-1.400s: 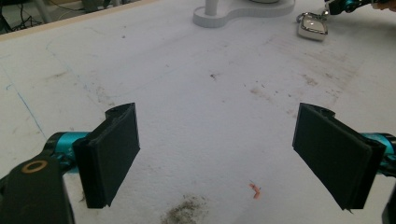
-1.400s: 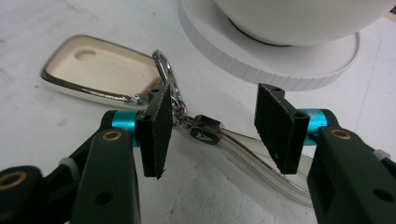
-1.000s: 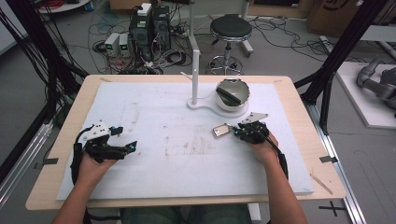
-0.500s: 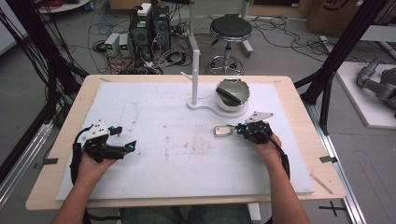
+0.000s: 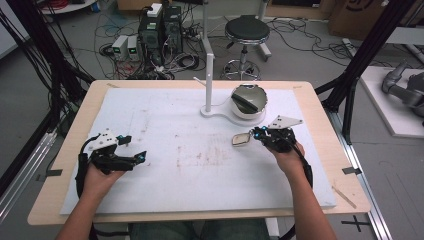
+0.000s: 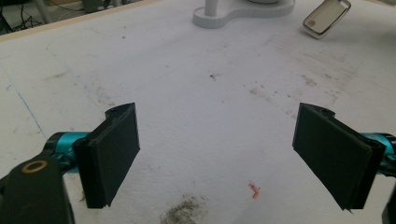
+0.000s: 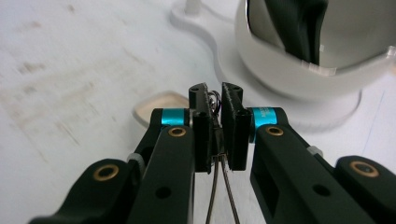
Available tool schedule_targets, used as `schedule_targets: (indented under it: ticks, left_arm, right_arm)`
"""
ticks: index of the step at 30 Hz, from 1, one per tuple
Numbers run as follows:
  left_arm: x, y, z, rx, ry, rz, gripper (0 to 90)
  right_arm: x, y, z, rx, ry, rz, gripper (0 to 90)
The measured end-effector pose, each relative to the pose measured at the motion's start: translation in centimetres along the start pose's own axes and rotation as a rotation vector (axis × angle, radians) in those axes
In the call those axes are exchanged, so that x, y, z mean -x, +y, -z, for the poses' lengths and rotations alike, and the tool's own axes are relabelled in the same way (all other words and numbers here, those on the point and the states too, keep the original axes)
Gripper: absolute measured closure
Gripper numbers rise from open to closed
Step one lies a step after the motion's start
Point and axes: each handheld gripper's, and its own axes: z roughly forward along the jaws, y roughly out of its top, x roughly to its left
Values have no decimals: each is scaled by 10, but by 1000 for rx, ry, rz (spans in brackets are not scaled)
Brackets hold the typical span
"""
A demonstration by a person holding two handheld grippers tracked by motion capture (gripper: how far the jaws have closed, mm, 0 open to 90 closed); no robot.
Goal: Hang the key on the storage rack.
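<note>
Right tongs (image 5: 261, 134), just in front of the white stand (image 5: 220, 111) with its round bowl (image 5: 248, 98), are closed almost fully on the thin wire ring (image 7: 215, 154) of a small flat tag (image 5: 241, 140), which rests on the table (image 5: 200, 165) just in front of the stand. Left tongs (image 5: 134, 148), well apart from the stand toward the table's left, gape wide and hold nothing. Probable step: carrying the tag to the stand; keep the pinch firm and lift slowly so the wire cannot slip. Count: 2 tongs, 1 tag, 1 stand, 1 bowl.
</note>
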Motion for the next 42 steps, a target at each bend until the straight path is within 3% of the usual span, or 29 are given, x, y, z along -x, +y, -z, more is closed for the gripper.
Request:
schedule_targets:
  ticks: [8, 15, 28, 42]
  left_arm:
    - [1, 1, 0, 3, 0, -1, 146]
    - [1, 1, 1, 3, 1, -2, 146]
    - [2, 3, 2, 10, 1, -12, 146]
    - [1, 3, 2, 12, 0, -18, 146]
  right_arm:
    - [-10, 45, 19, 97, 1, 70, 845]
    - [-16, 73, 24, 123, -6, 110, 845]
    - [-31, 143, 15, 153, -7, 208, 845]
    - [-35, 205, -6, 138, -33, 252, 844]
